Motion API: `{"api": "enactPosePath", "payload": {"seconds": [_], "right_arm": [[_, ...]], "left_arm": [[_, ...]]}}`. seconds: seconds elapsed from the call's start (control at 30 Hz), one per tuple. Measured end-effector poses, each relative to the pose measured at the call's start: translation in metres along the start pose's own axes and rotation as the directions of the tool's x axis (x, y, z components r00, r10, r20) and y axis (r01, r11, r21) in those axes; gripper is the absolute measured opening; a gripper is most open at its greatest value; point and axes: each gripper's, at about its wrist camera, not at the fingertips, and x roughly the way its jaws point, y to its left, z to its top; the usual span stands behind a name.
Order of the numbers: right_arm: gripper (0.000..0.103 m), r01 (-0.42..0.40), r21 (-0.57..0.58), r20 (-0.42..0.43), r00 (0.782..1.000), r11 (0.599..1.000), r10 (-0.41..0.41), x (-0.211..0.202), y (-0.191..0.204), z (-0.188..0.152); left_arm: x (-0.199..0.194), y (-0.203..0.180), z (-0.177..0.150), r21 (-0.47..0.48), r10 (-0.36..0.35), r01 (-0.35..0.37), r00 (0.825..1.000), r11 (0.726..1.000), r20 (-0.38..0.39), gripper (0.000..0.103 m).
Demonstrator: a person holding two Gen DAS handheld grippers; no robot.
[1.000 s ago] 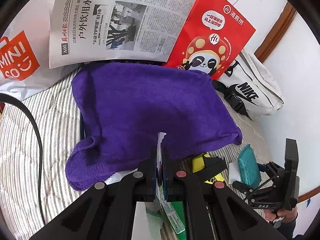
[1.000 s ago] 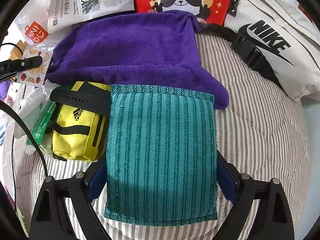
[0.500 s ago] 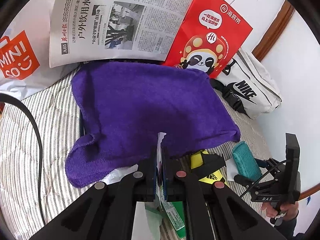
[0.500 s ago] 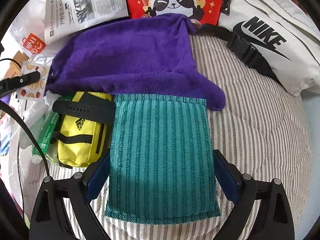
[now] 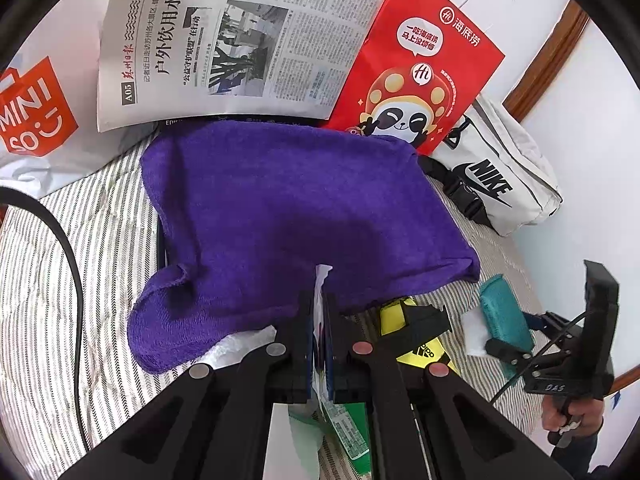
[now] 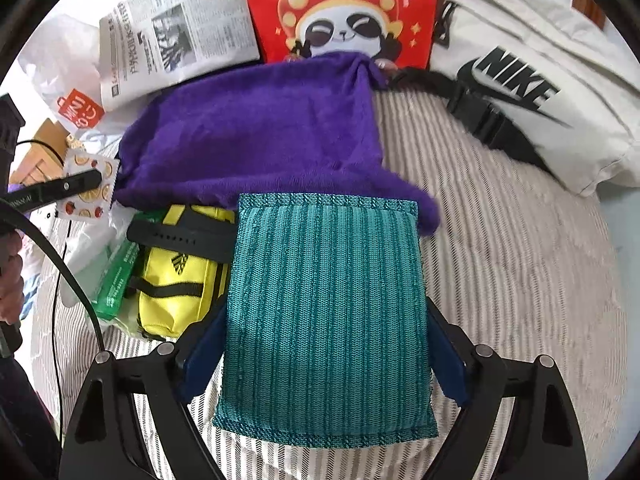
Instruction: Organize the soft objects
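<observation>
Two grippers low over the striped bed (image 6: 520,280); right gripper (image 6: 326,320) clamps teal knit pad (image 6: 326,312) at mid-bed, its far edge overlapping purple towel (image 6: 256,136); left gripper (image 5: 319,300) pinched on thin printed packet (image 5: 320,280) at the towel's near edge; readable: NIKE bag (image 6: 520,80), MINISO bag (image 5: 32,112), adidas pouch (image 6: 180,276).

Setting: home, most likely a bedroom. Work surface is a striped quilt (image 6: 500,264), padded and soft. White wall with wooden trim (image 5: 548,48) behind. Personal clutter along the wall: newspaper (image 5: 240,40), red gift bag (image 5: 420,68), Nike bag (image 6: 532,92), Miniso bag (image 5: 36,112). Ordinary household belongings, no workshop or lab fittings.
</observation>
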Motion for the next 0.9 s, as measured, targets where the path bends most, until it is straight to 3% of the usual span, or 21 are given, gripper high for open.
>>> {"api": "enactPosePath", "payload": {"seconds": [0.3, 0.53, 0.9], "right_arm": [[0.088, -0.049, 0.024, -0.029, 0.998, 0.999, 0.049, 0.006, -0.003, 0.000], [0.089, 0.000, -0.010, -0.077, 0.997, 1.000, -0.001, 0.017, -0.001, -0.014], [0.092, 0.035, -0.038, -0.070, 0.997, 0.999, -0.037, 0.009, -0.001, -0.022]], "left_arm": [[0.002, -0.001, 0.001, 0.004, -0.009, 0.009, 1.000, 1.000, -0.006, 0.005], [0.002, -0.003, 0.000, 0.007, -0.006, 0.006, 1.000, 1.000, -0.008, 0.005], [0.003, -0.004, -0.003, 0.011, -0.013, 0.013, 1.000, 1.000, -0.014, 0.005]]}}
